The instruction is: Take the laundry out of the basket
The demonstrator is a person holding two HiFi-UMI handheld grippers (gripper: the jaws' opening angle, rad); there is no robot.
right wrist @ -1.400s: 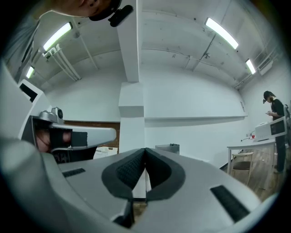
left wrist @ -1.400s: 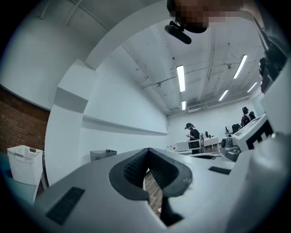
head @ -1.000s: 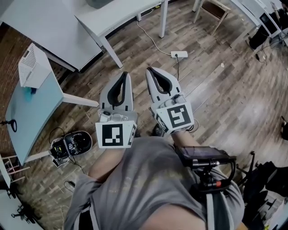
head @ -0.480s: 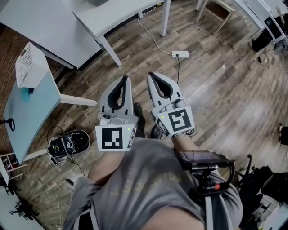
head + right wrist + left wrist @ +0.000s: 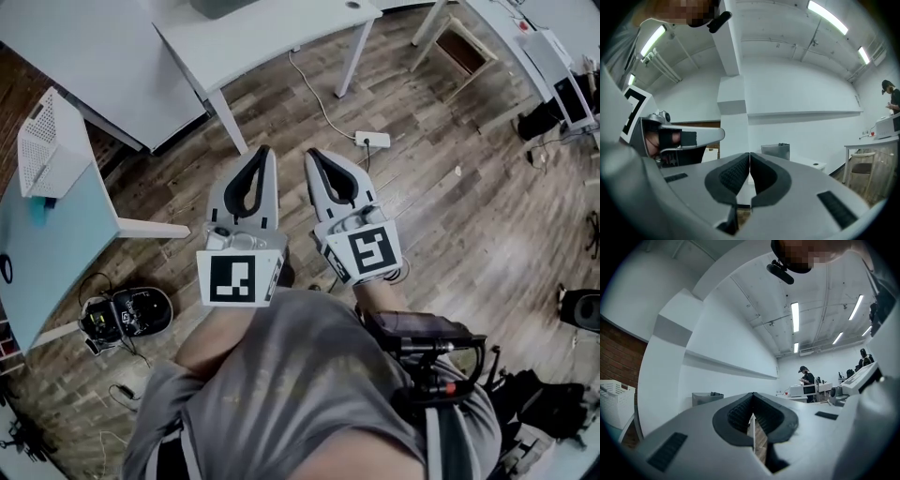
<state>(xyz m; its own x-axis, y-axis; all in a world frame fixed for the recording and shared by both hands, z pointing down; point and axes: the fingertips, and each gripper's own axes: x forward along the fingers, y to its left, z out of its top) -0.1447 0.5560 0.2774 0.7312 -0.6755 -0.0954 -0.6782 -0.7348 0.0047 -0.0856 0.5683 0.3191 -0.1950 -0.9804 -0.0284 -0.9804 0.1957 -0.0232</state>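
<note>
while the laundry itself cannot be made out from any view, the white perforated basket (image 5: 42, 141) sits at one end of the pale blue table (image 5: 52, 248), at the left edge of the head view and well apart from both grippers. its slatted wall also shows at the left edge of the left gripper view.

the left gripper (image 5: 262, 155) and right gripper (image 5: 313, 156) are held level, side by side in front of the person's grey shirt (image 5: 281, 384), over the wooden floor (image 5: 450, 216). each has its jaws pressed together with nothing between them, as both gripper views show. so no reach for the basket has begun, and judging by this the task is at its very start.

against the earlier head views, the whole scene has slid. the basket and blue table now lie further left, the black device on the floor (image 5: 127, 312) has moved left and down, and more of the room at the right has come into view. the power strip (image 5: 372, 140) and the white table (image 5: 272, 33) have hardly shifted. the grippers keep the same closed, paired pose. i read this as the person moving bodily through the room, not the arms reaching.
</note>
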